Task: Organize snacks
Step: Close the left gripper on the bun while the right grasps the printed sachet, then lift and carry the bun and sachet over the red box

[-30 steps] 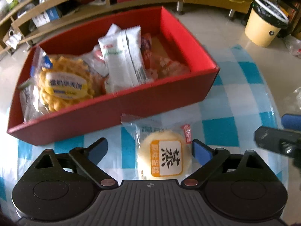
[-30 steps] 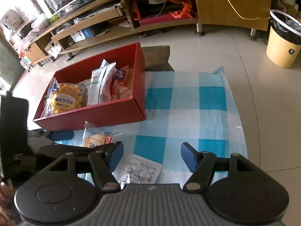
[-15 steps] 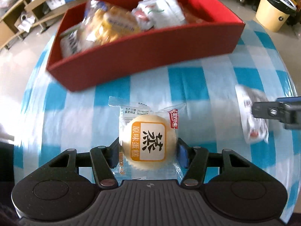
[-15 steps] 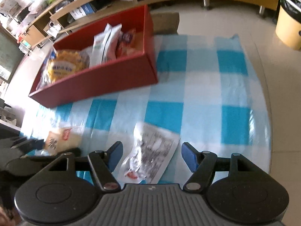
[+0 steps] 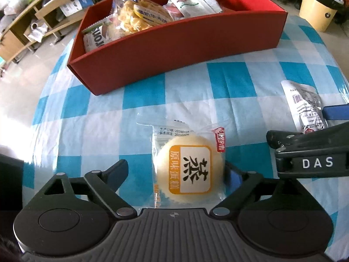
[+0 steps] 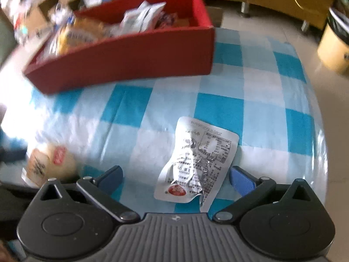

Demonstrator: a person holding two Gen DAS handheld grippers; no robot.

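Steamed cake (image 5: 189, 170), round, in clear wrapper, lies flat on the checked cloth (image 5: 229, 83) between the left gripper (image 5: 176, 172) fingers but off-centre. It crowds the R finger, seemingly touching or just beside it, w/ a clear gap to the L finger. Wrapper's long axis runs 12–6 on the left wrist view, i.e. along the fingers, so the jaws would close across its short width. Jaws are spread wide, holding nothing.

Silver sachet (image 6: 197, 163) lies printed side up, crinkled, between the right gripper (image 6: 175, 174) fingers, also nearer the R finger; long axis approx 1–7, a bit skewed to the jaws. Those jaws are likewise apart, nothing gripped. Right wrist view is motion-blurred, so contact can't be told.

Each hand is nearest its own packet: cake to left, sachet to right. In left wrist view the right gripper's side shows at 3 o'clock, near the cake's wrapper.

Red box (image 5: 174, 50) sits at 12 from both, well apart from cake, already holding several packets. Judgement: cake needs left jaws shifted slightly toward 3 or simply closed, then carried to 12.
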